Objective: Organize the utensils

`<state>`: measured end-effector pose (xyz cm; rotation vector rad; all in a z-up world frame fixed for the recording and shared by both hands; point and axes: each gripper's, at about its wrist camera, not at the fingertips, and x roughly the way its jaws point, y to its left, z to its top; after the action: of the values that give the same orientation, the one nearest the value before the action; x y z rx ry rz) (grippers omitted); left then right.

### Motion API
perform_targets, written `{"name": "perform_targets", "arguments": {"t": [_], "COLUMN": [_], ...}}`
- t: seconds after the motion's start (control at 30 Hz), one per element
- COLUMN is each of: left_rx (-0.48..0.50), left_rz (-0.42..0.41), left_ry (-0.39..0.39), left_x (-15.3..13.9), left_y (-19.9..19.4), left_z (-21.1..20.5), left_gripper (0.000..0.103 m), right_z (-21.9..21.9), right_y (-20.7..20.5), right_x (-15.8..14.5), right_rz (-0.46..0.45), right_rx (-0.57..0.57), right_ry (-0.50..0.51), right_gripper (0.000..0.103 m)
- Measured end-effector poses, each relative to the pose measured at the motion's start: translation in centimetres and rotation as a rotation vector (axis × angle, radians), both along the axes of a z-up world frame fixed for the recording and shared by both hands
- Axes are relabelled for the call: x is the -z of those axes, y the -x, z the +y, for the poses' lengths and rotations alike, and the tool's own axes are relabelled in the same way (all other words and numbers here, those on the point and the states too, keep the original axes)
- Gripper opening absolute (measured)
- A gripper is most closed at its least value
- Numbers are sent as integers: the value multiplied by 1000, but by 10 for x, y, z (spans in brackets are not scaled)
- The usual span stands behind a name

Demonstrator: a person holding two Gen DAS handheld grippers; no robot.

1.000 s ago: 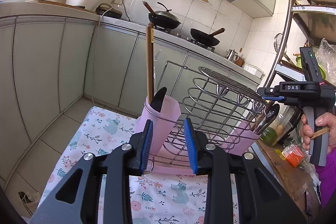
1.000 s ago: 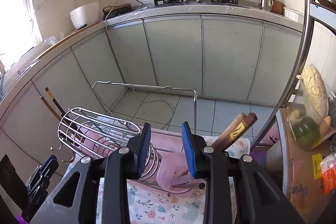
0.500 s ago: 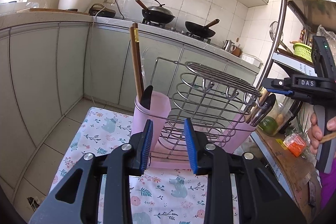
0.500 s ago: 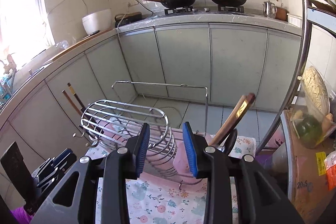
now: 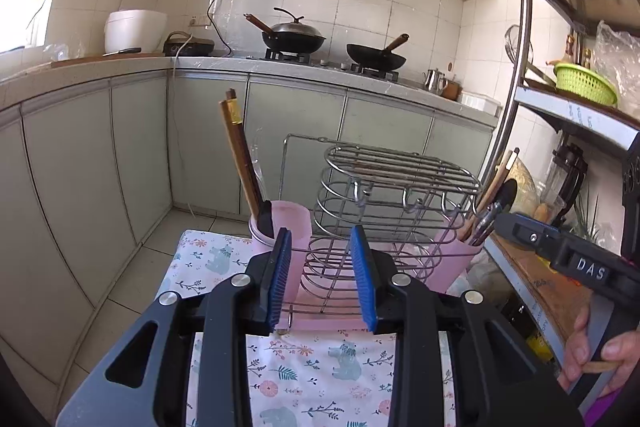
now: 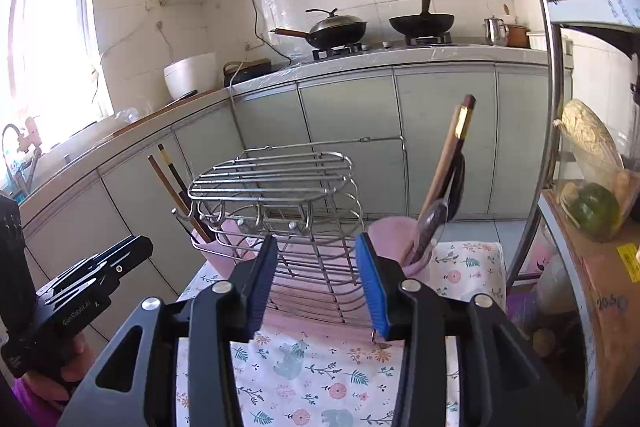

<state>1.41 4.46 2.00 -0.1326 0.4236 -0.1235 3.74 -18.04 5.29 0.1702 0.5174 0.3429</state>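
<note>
Over the last second I have drawn both grippers up and back from the chrome wire dish rack (image 5: 396,211). A second ago my left gripper (image 5: 323,279) was low and close against the rack's front; now the rack sits lower and further off in both wrist views, and the whole rack shows. My right gripper (image 6: 316,287) has backed off likewise. Both stand moderately open with nothing between the blue pads. I judge that a placement is just finished and I am pulling clear, either done or about to fetch something more; I see no loose utensil on the floral-print cloth over the table (image 5: 320,367).

The utensils are in two cups clipped at the rack's ends. The pale pink plastic cup on the left end (image 5: 282,227) holds a pair of dark brown wooden chopsticks with amber tips (image 5: 240,155) leaning left, and a black flat-bladed utensil (image 5: 265,217) tucked beside them. The matching pink cup on the right end (image 6: 400,239) holds more wooden chopsticks (image 6: 448,163), a black spoon-like piece (image 6: 458,183) and a dark metal spoon (image 6: 428,227), all leaning right. The rack's wire slots themselves look bare.
</note>
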Motion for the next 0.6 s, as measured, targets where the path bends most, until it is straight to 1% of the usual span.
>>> {"name": "perform_targets", "arguments": {"t": [0.07,0.27,0.43,0.6], "left_rx": [-2,-8,-10,-16], "left_rz": [9,44,69,76], "left_ry": [-12,-36,-42,-54], "left_x": [1,7,12,15], "left_y": [0,1,1,3], "left_z": [-5,-17,-23,-25], "left_gripper": [31,31,31,31], "right_z": [-1,0,5,9], "right_y": [3,10,17,24], "right_x": [7,20,28,32], "right_rz": [7,15,10,-7], "right_rx": [6,24,36,46], "right_ry": [-12,4,34,65], "right_gripper": [45,46,47,47]}}
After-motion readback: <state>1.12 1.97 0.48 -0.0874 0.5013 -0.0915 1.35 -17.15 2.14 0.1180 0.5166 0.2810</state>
